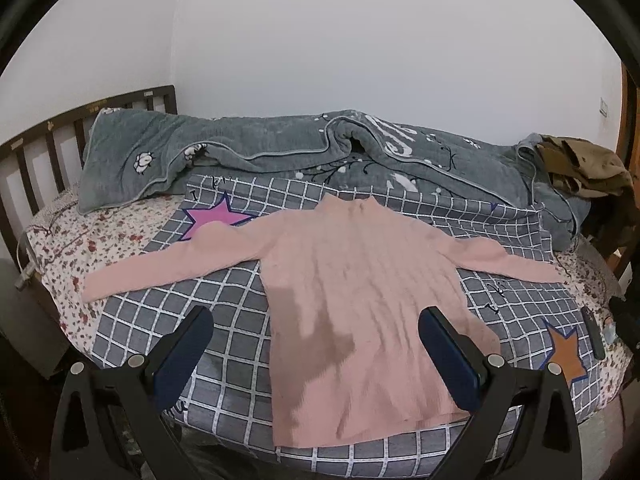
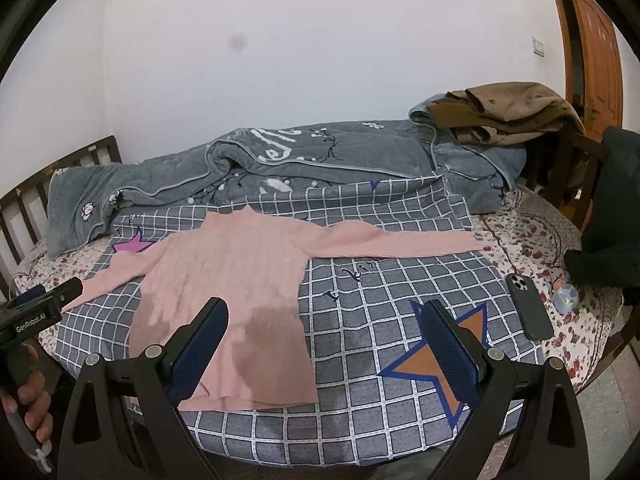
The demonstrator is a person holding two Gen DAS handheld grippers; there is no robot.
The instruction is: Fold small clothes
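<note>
Both tongs, left (image 1: 316, 320) and right (image 2: 324, 312), hang spread apart and empty above the bed's near edge. Below them the sweater (image 1: 360, 300) lies flat on the checked sheet (image 1: 224, 320), sleeves spread wide, seemingly laid out ready for a first fold.

A plain pale pink sweater (image 1: 360, 300) lies on a grey cloth (image 2: 360, 360) checked with white lines, which carries a magenta star (image 1: 216, 216) at ten o'clock of the sweater and an orange, blue-edged star (image 2: 444, 356) at four o'clock. The bedsheet (image 2: 532, 236) is white with small red flowers. The quilt (image 1: 248, 140) at twelve o'clock is grey-green with white motifs.
</note>
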